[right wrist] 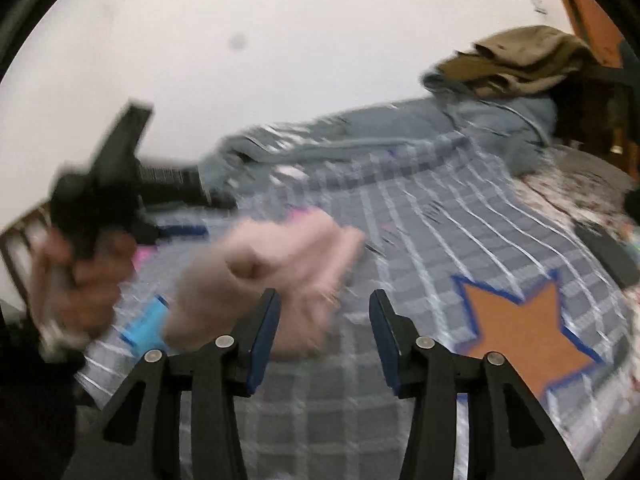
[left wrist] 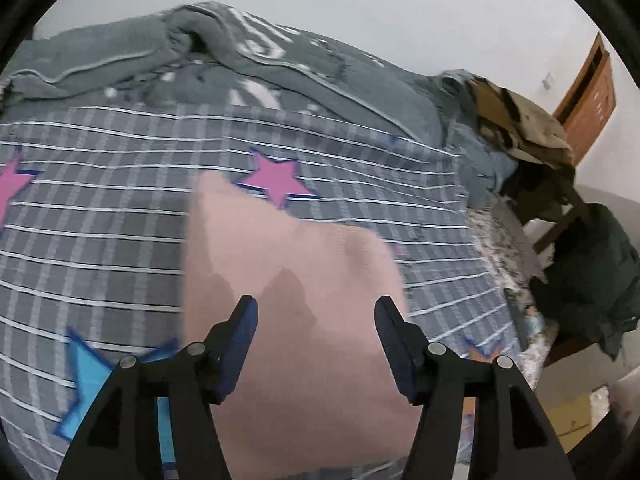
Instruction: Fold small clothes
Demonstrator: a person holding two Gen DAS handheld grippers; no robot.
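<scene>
Checked star-print bedsheet [left wrist: 120, 220]; soft pink knit garment [left wrist: 288, 280] rumpled.

White letters printed on the grey blanket [left wrist: 256, 46], too blurred and folded for reading; no other text.

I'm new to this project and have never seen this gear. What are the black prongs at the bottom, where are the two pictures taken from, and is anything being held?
No robot here: a person carries a hand-held gripper in each hand, each with a camera looking along its fingers. One picture looks past the left hand-held gripper, the other past the right hand-held gripper. Both stand open, holding nothing. Below them a pink garment lies on a checked bedsheet with stars. The right view also shows, blurred, the person's hand gripping the left tool.
</scene>
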